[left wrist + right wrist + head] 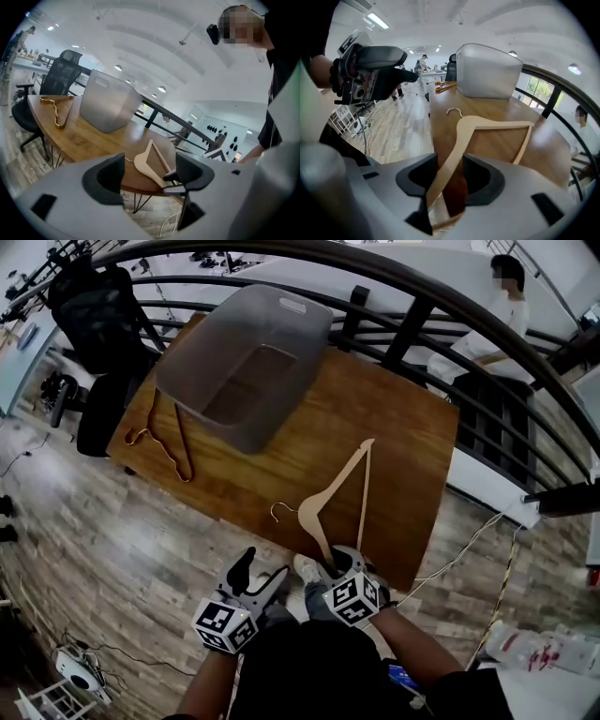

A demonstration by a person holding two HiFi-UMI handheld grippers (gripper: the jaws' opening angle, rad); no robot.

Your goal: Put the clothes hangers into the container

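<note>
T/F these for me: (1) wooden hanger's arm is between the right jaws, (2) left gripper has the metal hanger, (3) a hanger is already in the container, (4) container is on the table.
1. The wooden hanger has one arm between the jaws of the right gripper. True.
2. The left gripper holds the metal hanger. False: its jaws stand apart with nothing between them, and the metal hanger lies on the table beside the container.
3. A hanger is already in the container. False: the head view shows nothing inside it, and both hangers lie outside on the table.
4. The container stands on the table. True.
</note>
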